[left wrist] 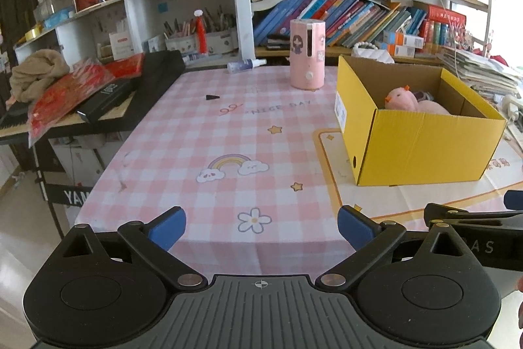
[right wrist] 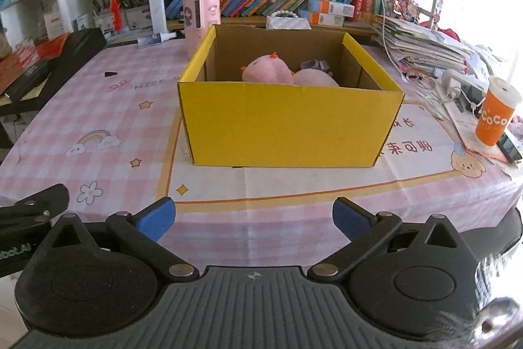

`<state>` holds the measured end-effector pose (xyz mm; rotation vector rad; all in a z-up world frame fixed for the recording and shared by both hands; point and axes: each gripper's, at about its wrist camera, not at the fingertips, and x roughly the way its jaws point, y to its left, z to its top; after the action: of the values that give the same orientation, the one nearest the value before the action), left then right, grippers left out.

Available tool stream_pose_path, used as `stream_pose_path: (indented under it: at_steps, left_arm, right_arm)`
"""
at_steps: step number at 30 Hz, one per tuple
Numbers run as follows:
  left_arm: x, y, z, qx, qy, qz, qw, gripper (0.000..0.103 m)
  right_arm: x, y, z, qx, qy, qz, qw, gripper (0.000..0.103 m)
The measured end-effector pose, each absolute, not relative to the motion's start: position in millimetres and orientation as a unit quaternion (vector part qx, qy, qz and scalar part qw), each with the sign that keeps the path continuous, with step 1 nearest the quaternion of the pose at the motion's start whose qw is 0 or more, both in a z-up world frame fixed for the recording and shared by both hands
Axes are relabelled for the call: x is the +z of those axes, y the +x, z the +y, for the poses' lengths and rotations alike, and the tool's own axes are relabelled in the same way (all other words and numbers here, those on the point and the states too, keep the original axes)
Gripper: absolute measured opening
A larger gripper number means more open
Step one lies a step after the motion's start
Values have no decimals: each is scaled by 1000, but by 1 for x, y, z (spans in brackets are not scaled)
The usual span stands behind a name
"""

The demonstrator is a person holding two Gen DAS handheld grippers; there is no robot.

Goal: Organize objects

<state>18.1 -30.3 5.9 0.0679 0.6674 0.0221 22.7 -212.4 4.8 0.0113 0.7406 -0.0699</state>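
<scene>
A yellow cardboard box (right wrist: 287,123) stands open on the table in the right wrist view; it also shows at the right in the left wrist view (left wrist: 425,149). Pink plush toys (right wrist: 268,71) and a small purple item (right wrist: 313,65) lie inside it. The plush also shows in the left wrist view (left wrist: 402,100). My left gripper (left wrist: 261,228) is open and empty above the table's near edge. My right gripper (right wrist: 253,218) is open and empty, in front of the box and apart from it.
A pink cylinder device (left wrist: 308,54) stands behind the box. A small black wedge (left wrist: 212,97) and a spray bottle (left wrist: 245,65) lie on the pink checked tablecloth (left wrist: 196,136). An orange cup (right wrist: 497,116), papers and cables crowd the right. Bookshelves stand behind.
</scene>
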Motion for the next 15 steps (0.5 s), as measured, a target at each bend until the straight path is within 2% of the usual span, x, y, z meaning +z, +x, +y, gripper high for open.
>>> stream_pose_path:
  at_steps: [15]
  left_arm:
    - [1,18,-28,28,32,339,940,101]
  right_arm:
    - [-1,24,-203,-51,-17,369,928,103]
